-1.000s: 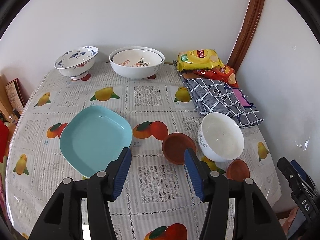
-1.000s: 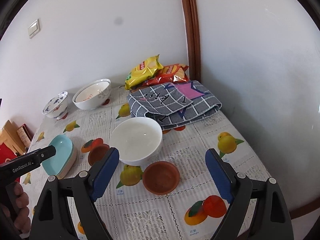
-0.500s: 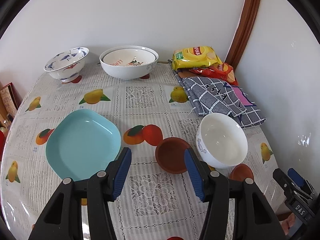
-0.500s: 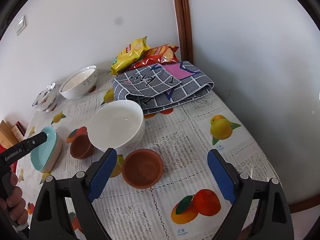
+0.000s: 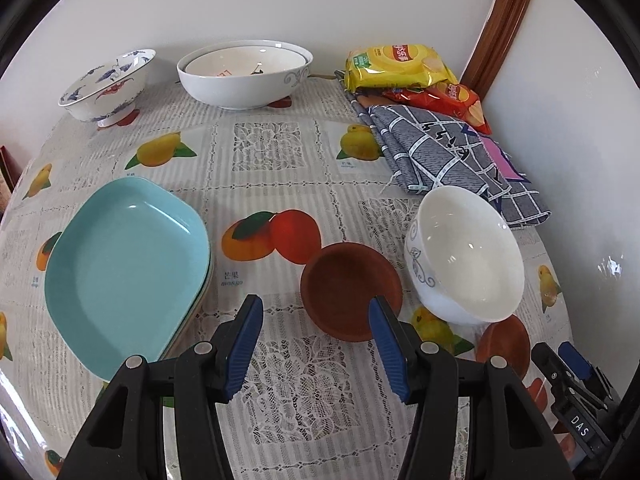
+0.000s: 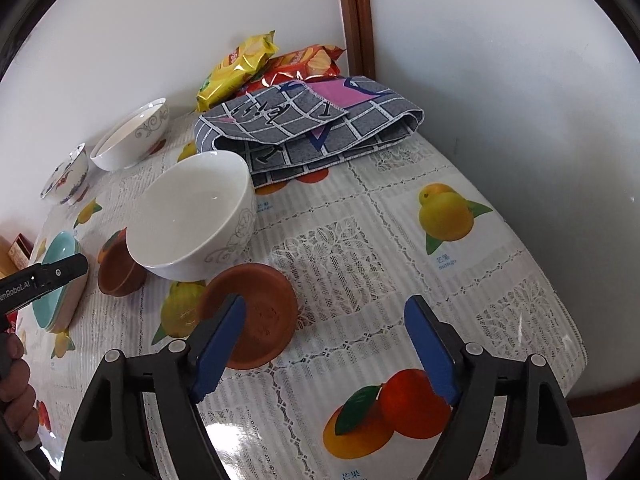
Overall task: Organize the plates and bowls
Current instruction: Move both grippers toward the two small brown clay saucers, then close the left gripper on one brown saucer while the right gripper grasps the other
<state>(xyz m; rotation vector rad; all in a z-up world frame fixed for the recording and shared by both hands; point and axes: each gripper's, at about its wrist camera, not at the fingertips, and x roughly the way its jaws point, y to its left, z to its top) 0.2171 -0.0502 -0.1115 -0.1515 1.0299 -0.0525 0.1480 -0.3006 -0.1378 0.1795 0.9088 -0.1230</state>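
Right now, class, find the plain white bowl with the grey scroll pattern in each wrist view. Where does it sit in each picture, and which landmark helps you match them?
Left wrist view: the white bowl sits right of centre, beside a brown saucer.
Right wrist view: the white bowl sits left of centre, behind another brown saucer.
Shared landmark: the grey checked cloth folded just behind the bowl.

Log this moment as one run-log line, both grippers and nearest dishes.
left gripper: open, empty, near brown clay saucer | right gripper: open, empty, over second clay saucer | plain white bowl: untouched
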